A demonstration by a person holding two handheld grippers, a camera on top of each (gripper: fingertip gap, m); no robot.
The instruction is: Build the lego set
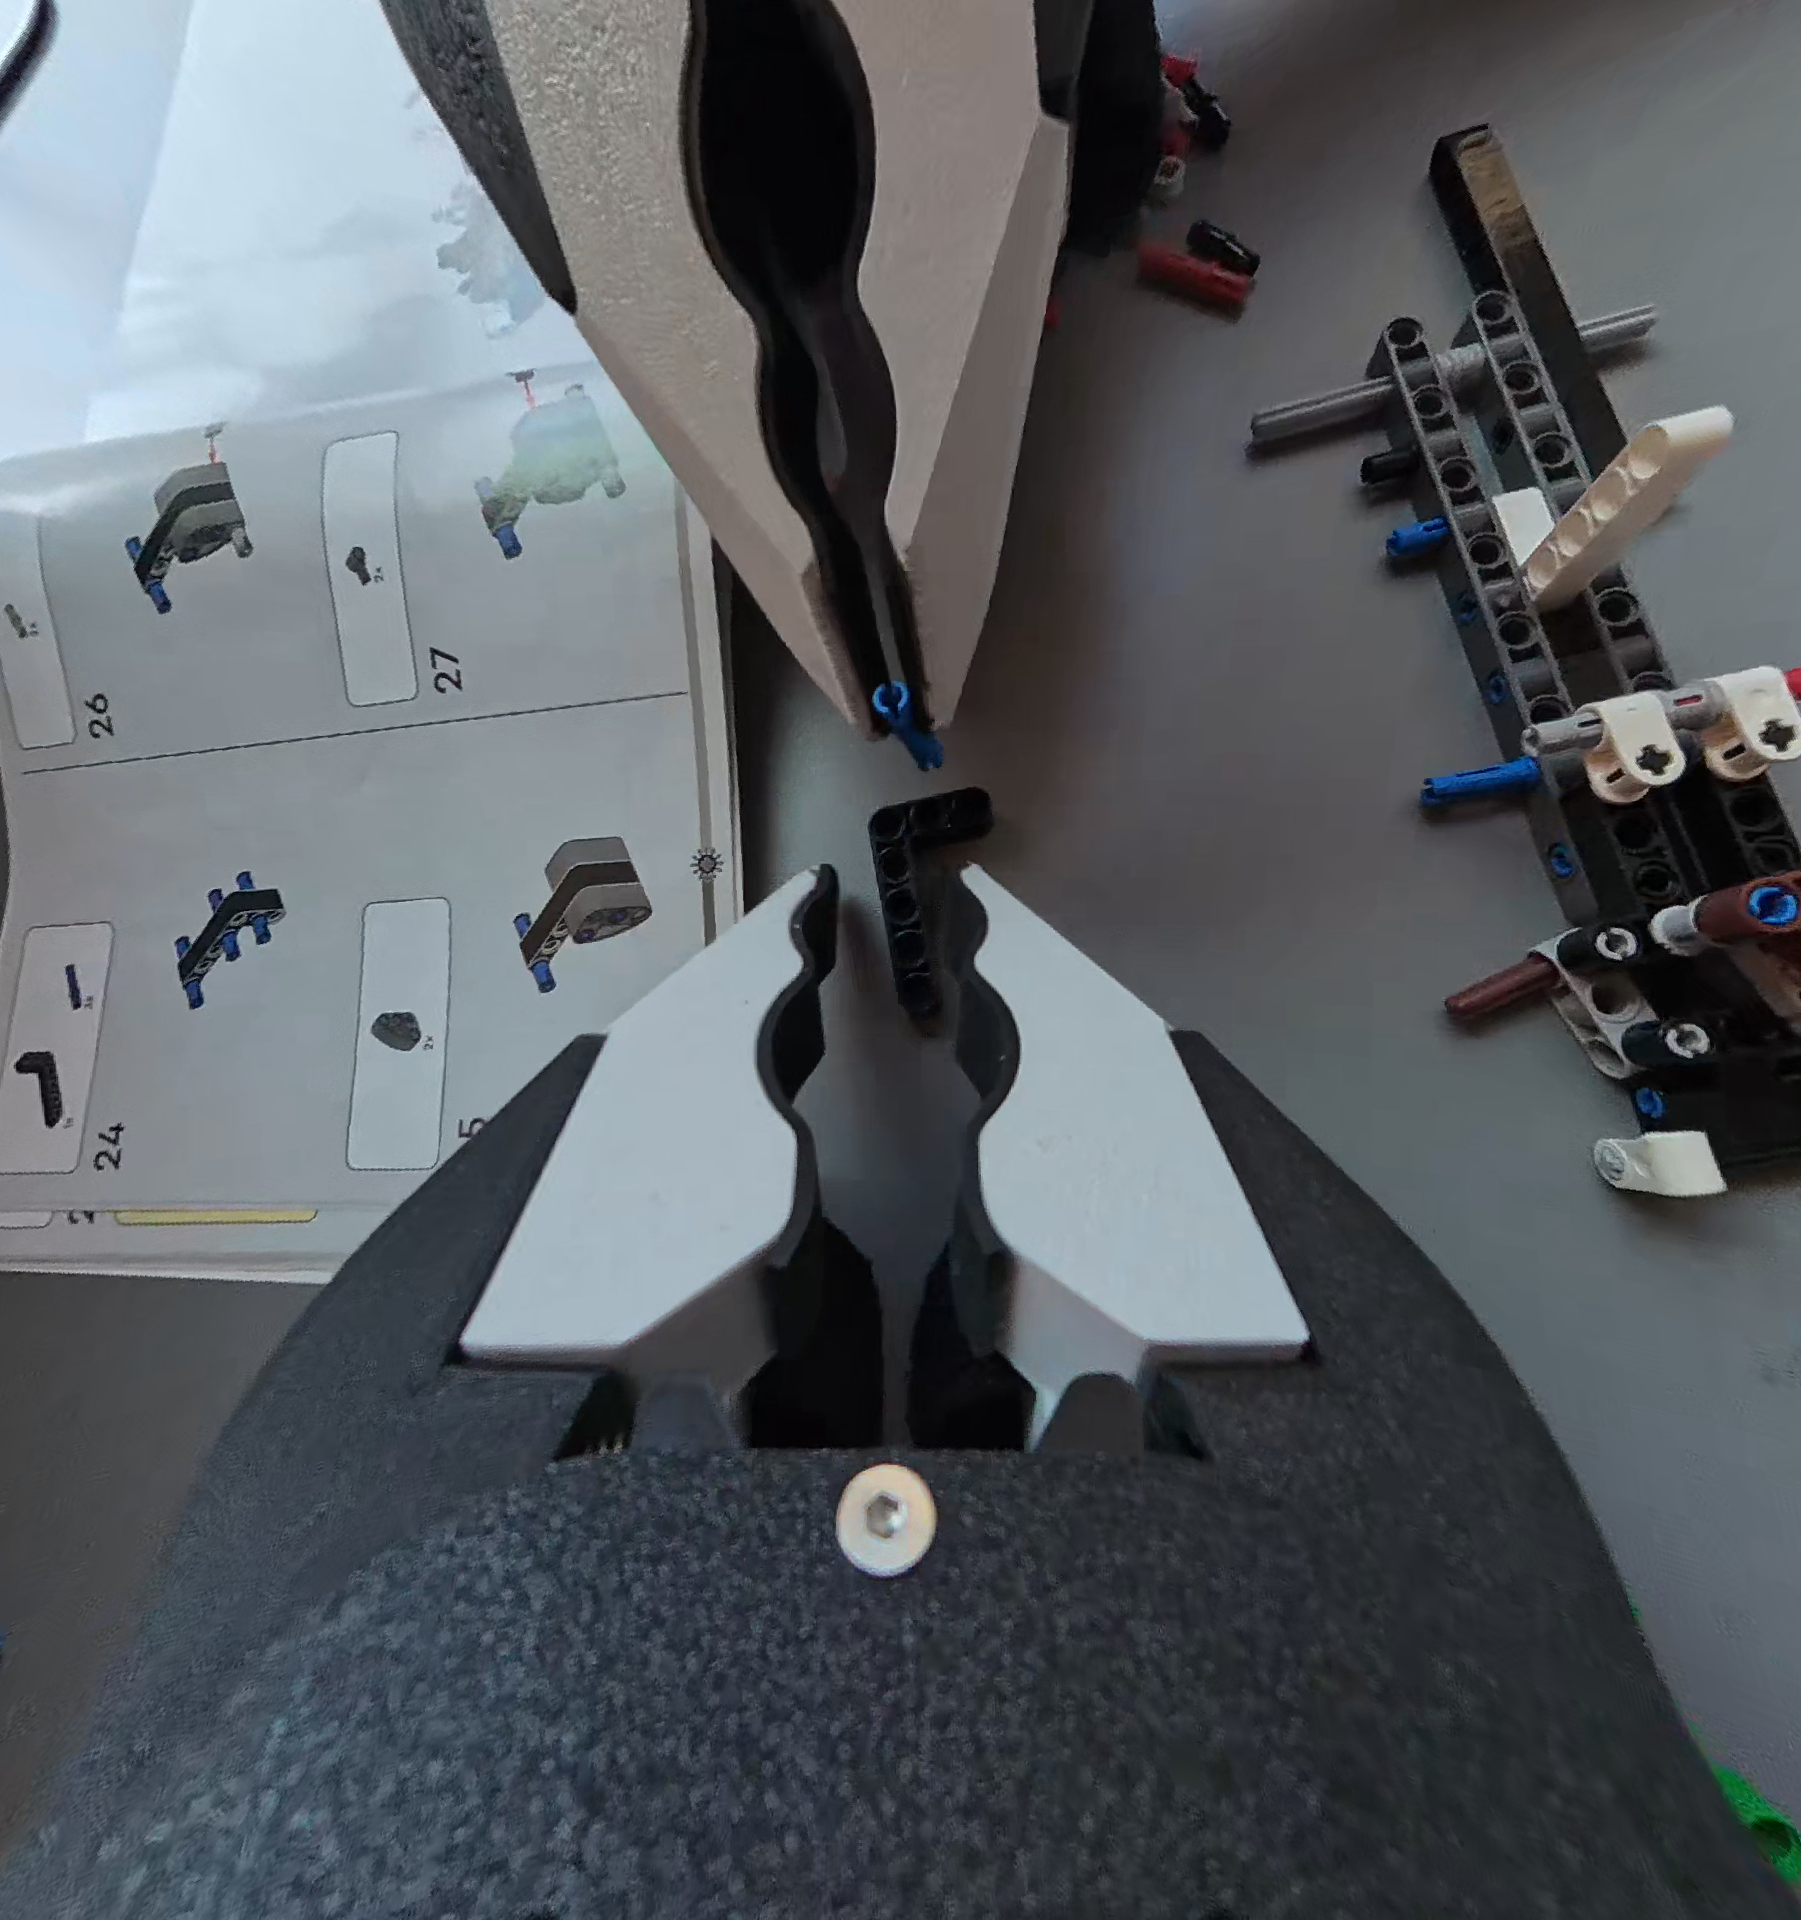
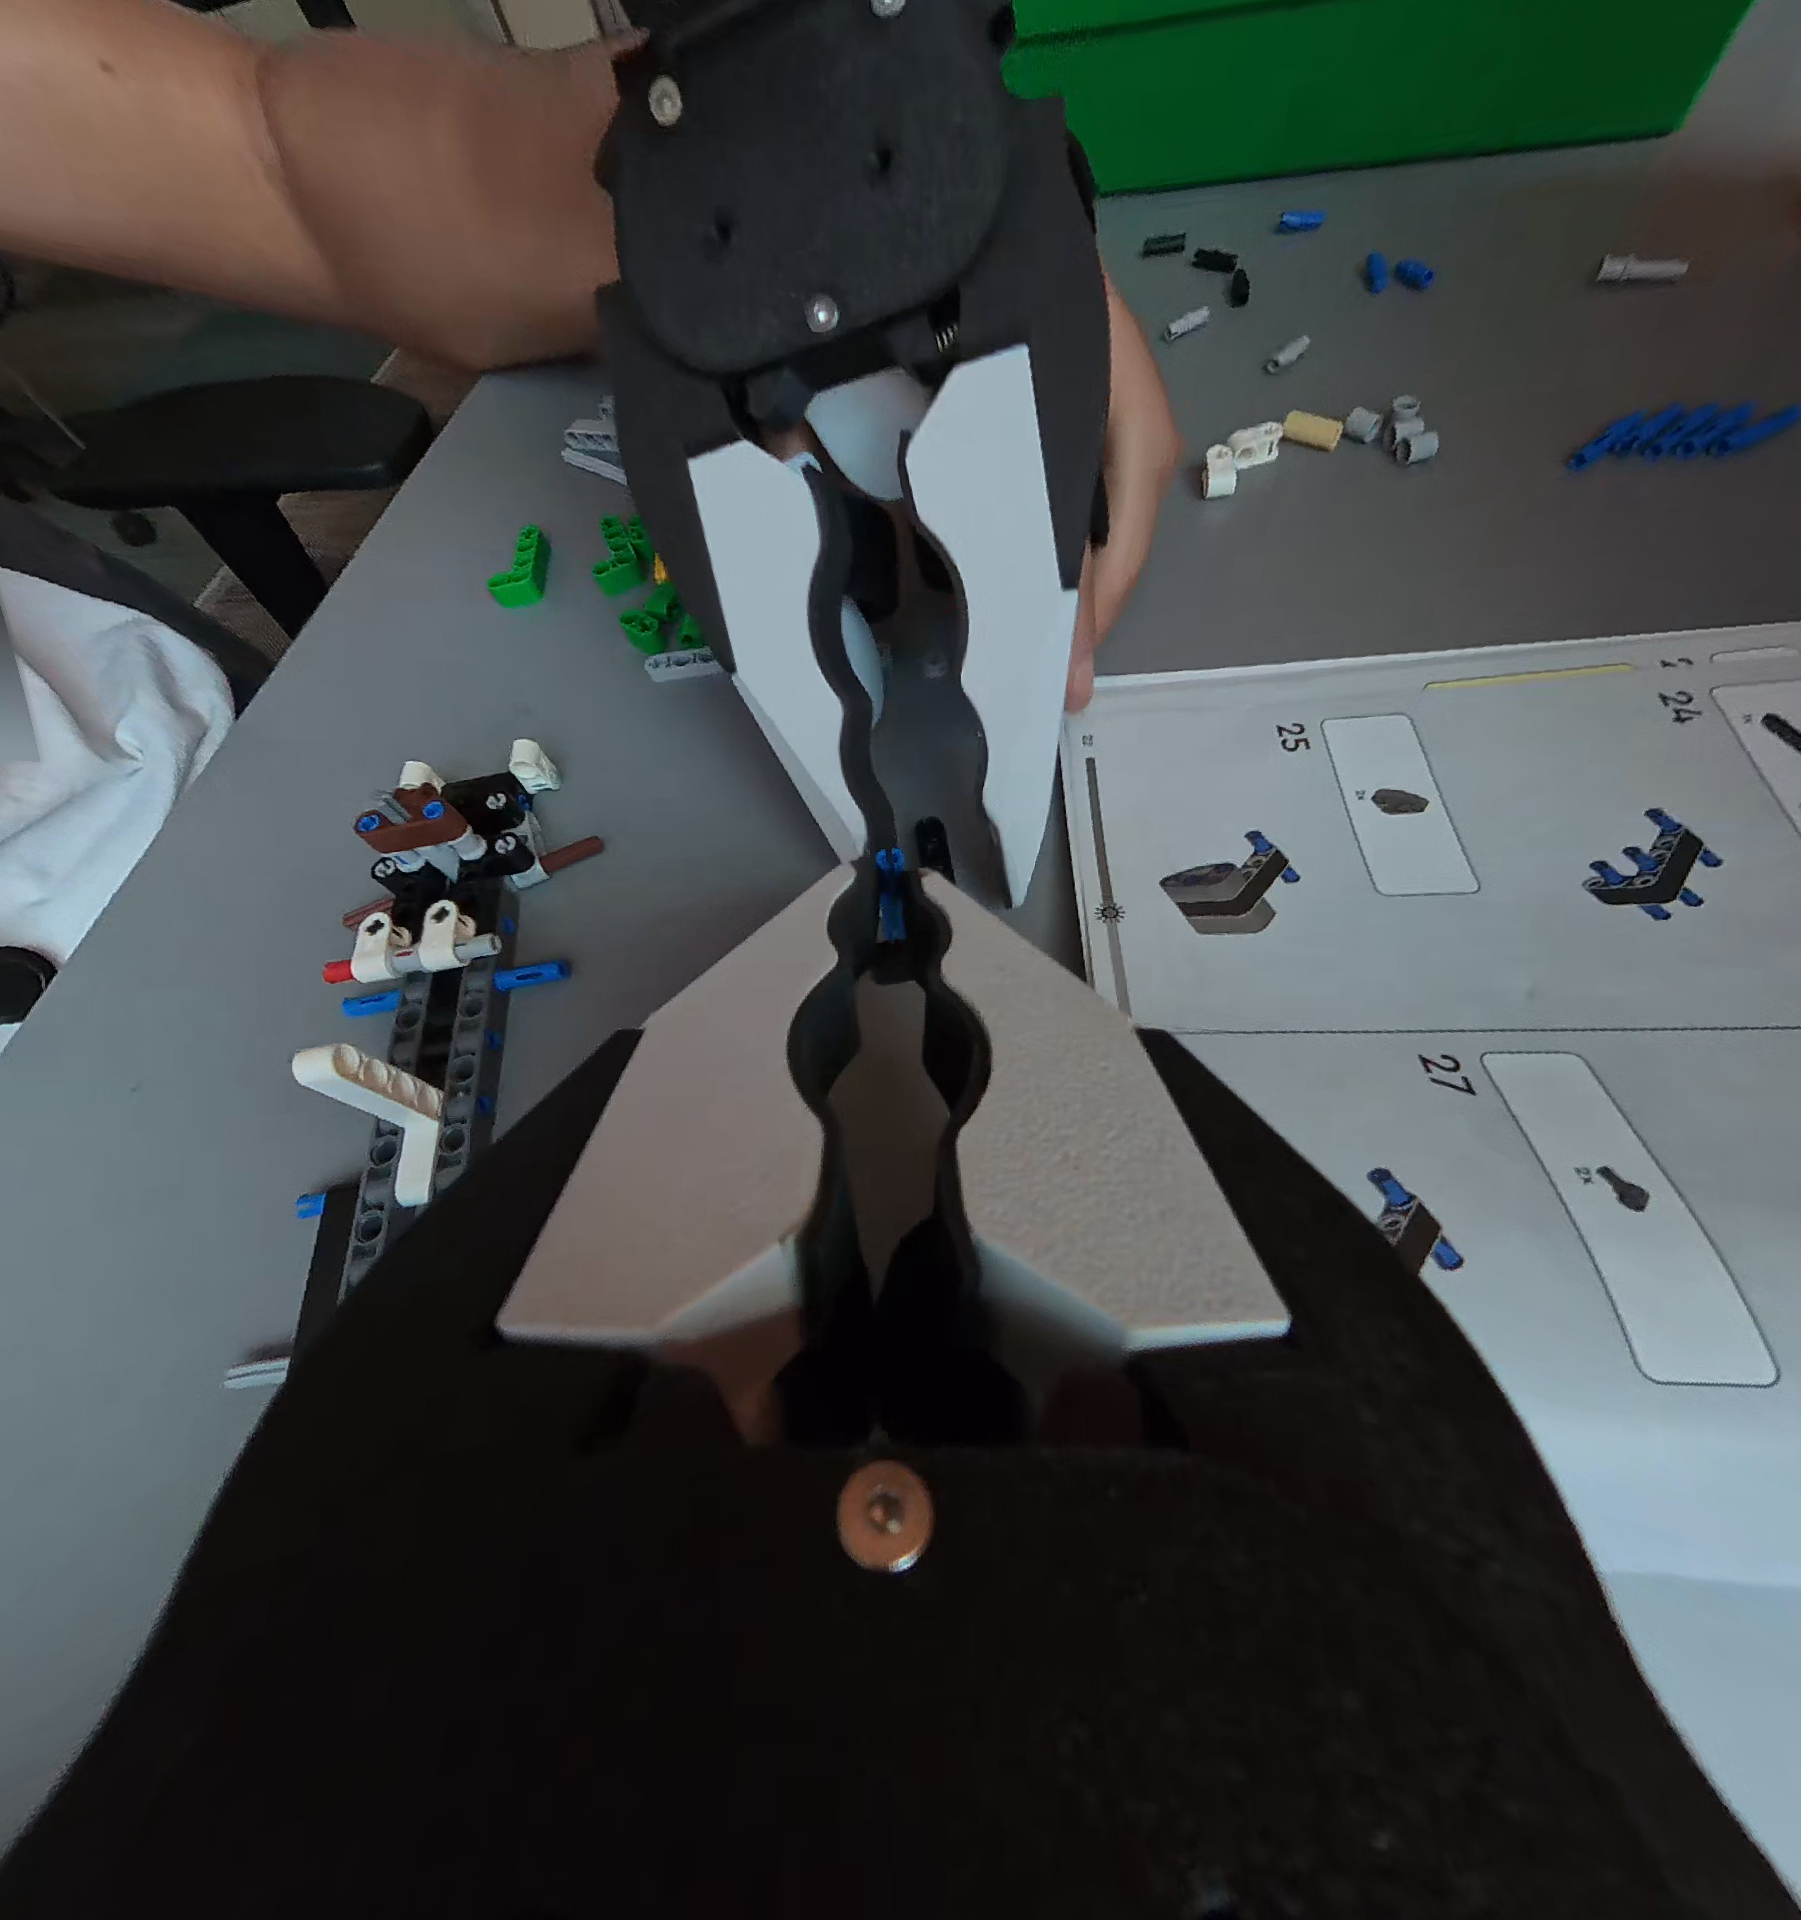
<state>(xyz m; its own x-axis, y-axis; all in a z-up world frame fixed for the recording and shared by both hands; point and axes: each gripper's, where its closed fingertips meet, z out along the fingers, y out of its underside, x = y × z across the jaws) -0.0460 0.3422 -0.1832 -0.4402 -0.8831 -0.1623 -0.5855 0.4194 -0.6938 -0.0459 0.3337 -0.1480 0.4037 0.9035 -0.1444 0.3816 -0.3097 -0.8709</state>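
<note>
While the open instruction booklet (image 1: 356, 790) lies flat at the left of the grey table (image 1: 1135, 582), the left gripper (image 1: 891, 894) stands just beside it with jaws parted. A black L-shaped beam (image 1: 917, 894) lies on the table between its fingertips, against the right pad, a gap to the left one. Directly opposite, the right gripper (image 1: 901, 717) is clenched on a small blue pin (image 1: 906, 722), whose tip hangs just above the beam's short leg. Further right sits a partly built grey and black frame assembly (image 1: 1561, 665).

Two close wrist views face each other over the table (image 1: 1239, 727)
</note>
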